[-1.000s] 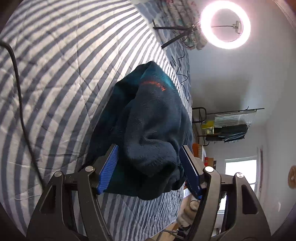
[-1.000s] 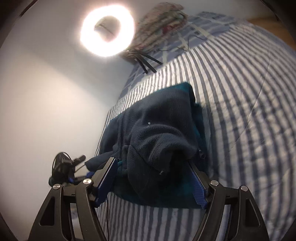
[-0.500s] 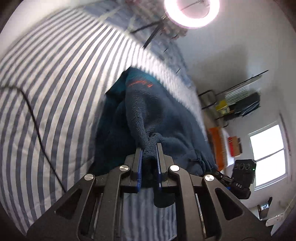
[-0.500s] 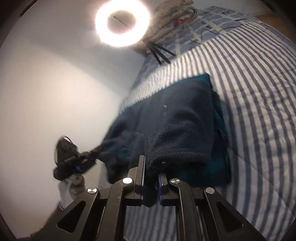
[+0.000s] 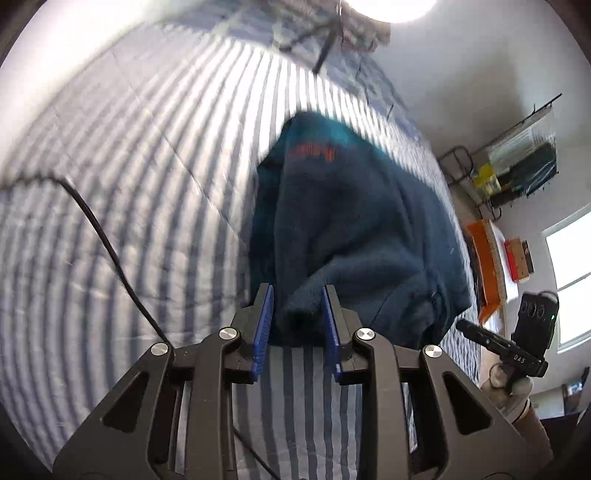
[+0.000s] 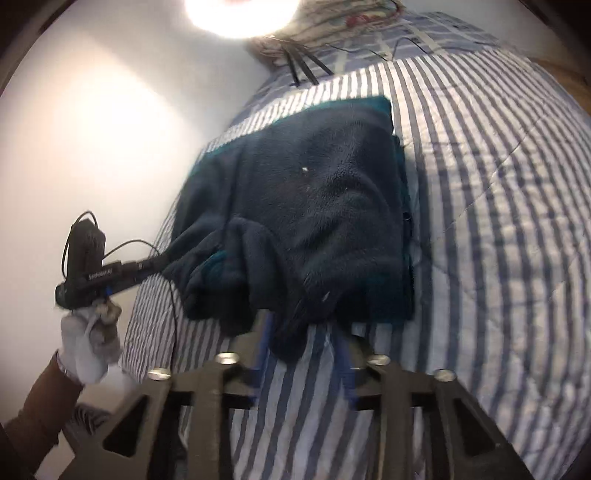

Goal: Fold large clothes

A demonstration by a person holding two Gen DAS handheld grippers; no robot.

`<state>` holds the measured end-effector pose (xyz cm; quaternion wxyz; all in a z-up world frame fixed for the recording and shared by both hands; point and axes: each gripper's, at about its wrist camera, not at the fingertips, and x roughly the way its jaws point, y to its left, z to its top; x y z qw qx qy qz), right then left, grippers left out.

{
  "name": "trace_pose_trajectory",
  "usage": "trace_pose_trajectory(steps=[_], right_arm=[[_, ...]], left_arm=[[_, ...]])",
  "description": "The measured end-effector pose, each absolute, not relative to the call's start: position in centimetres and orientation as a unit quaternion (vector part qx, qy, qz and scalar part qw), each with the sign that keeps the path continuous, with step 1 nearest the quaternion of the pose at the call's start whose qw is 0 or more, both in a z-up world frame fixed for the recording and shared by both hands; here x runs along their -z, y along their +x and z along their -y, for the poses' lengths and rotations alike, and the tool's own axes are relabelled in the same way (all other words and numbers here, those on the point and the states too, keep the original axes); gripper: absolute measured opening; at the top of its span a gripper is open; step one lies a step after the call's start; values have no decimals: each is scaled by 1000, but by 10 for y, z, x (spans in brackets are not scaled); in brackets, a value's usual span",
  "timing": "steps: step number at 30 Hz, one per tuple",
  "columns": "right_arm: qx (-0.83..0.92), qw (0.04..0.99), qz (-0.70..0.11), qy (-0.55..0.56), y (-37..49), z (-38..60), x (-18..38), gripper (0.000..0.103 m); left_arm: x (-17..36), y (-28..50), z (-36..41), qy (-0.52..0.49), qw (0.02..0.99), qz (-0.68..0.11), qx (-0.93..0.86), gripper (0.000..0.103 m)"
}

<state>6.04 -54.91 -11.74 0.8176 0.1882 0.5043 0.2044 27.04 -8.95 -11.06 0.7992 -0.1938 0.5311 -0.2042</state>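
A dark teal fleece garment (image 5: pixel 351 229) lies folded in a thick bundle on the striped bed; it also shows in the right wrist view (image 6: pixel 306 221). My left gripper (image 5: pixel 297 317) is partly open, its blue pads on either side of a fleece fold at the near edge, with gaps showing. My right gripper (image 6: pixel 304 339) is also partly open, with a fleece corner hanging between its blurred pads. Each gripper appears in the other's view: the right one (image 5: pixel 517 343) and the left one (image 6: pixel 99 277).
The blue-and-white striped bedspread (image 5: pixel 129 177) covers the bed (image 6: pixel 498 184). A black cable (image 5: pixel 107 251) runs across it on the left. A ring light on a tripod (image 6: pixel 240 14) stands at the far end. Shelves and a window (image 5: pixel 572 280) are at the right.
Both grippers went from wide open to shut on the fleece, and now their jaws have parted again. The garment has flattened down onto the bed.
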Motion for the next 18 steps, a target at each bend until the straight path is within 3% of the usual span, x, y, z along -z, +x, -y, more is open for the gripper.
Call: trace_pose_trajectory(steps=[3, 7, 12, 18], right_arm=[[-176, 833, -481, 207, 57, 575, 99, 39], [-165, 863, -441, 184, 74, 571, 66, 39], [-228, 876, -411, 107, 112, 490, 44, 39], [-285, 867, -406, 33, 158, 388, 78, 38]], left_arm=[[87, 274, 72, -217, 814, -499, 202, 26], [78, 302, 52, -281, 810, -472, 205, 51], [94, 345, 47, -369, 764, -481, 220, 55], [118, 392, 68, -400, 733, -500, 230, 55]])
